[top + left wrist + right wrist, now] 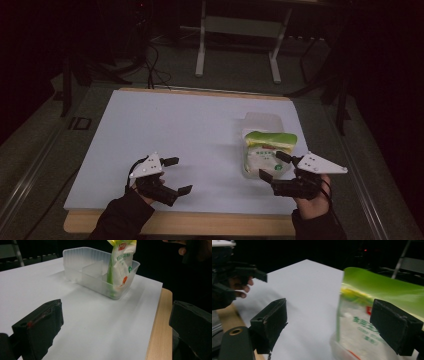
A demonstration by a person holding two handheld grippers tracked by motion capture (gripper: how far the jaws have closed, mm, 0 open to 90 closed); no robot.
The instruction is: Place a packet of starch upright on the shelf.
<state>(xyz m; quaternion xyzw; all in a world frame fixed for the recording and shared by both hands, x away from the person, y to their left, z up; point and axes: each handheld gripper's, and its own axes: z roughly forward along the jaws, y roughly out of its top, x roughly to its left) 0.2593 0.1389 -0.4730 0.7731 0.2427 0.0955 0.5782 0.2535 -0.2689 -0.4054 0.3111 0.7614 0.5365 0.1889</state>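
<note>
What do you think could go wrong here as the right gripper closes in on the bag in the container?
The bag stands tall in one end of the light plastic container; a nudge from the open right gripper might topple it or slide the container. That end lies near the table edge, so a push could carry it off.

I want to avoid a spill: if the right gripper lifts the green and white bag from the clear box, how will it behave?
The bag looks like soft film, so it will probably sag. It stands upright in the clear box and may tip. The thin box may slide along. The right gripper is open beside it.
</note>
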